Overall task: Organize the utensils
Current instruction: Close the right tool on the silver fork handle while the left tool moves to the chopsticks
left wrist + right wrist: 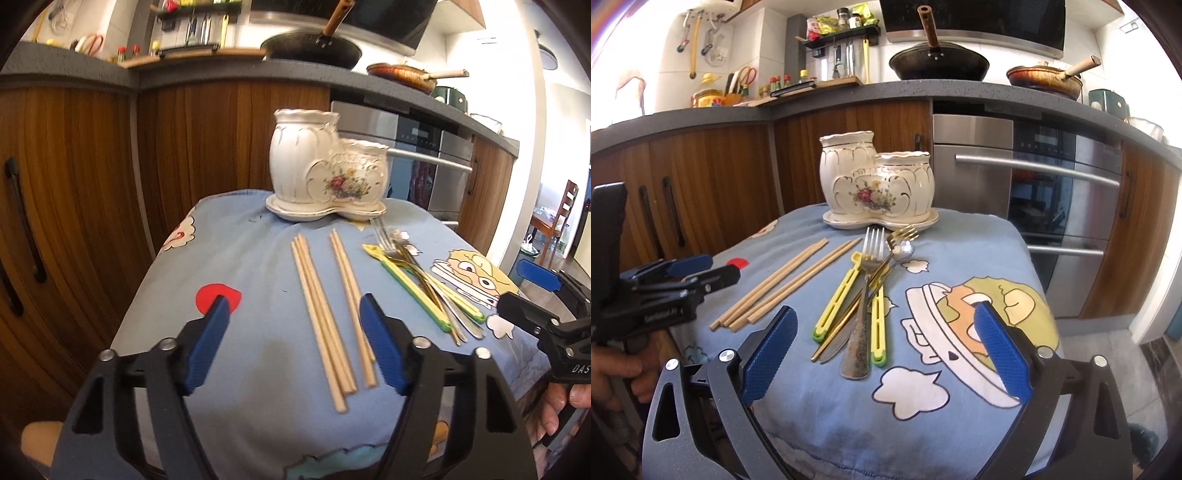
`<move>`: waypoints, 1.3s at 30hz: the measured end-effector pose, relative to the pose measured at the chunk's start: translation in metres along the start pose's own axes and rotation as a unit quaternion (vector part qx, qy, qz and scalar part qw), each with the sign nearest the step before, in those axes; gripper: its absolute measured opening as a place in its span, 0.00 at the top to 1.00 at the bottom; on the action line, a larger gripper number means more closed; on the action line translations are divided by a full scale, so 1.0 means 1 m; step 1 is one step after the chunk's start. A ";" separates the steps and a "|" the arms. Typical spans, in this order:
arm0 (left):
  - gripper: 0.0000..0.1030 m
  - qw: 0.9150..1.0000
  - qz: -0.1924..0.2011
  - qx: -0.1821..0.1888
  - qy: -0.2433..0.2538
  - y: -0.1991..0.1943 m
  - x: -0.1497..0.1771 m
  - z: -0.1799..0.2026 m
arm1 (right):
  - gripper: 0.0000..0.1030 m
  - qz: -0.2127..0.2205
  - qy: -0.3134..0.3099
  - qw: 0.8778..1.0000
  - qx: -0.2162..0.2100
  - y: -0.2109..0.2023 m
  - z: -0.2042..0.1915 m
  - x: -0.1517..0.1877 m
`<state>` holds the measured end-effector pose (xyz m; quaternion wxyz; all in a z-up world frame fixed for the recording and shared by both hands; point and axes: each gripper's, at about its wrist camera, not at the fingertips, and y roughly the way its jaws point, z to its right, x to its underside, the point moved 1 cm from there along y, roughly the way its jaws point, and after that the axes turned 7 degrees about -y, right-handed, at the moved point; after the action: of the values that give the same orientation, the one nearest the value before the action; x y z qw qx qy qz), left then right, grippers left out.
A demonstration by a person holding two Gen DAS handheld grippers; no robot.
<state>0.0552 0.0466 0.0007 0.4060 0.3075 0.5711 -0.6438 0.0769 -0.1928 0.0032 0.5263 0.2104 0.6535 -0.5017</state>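
Left claw (295,345) spread wide, holding nothing, above the near ends of the chopsticks (325,321); right claw (886,354) likewise wide over the cutlery pile (866,295); beyond both, ceramic holder (875,181) upright at the table's (960,424) far edge, oven (1052,184) behind

Counted: five chopsticks (325,314), two yellow-green sticks (836,295), two forks (871,243), one two-compartment ceramic holder (875,181).
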 end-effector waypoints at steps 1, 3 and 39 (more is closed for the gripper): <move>0.36 1.000 -0.006 0.000 -0.001 0.003 -0.002 -0.003 | 0.09 -0.004 0.002 1.000 -0.001 0.002 0.002 -0.001; 0.43 1.000 -0.023 0.001 -0.004 0.012 -0.007 -0.008 | 0.15 -0.013 0.005 1.000 -0.001 0.005 0.004 -0.002; 0.50 0.987 -0.159 0.008 0.028 0.090 -0.037 -0.009 | 0.94 -0.168 -0.014 0.978 -0.125 0.097 0.000 -0.036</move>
<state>0.1512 0.0598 -0.0126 0.2799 0.2345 0.6186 -0.6957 0.1675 -0.1439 -0.0061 0.4654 0.0234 0.7296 -0.5006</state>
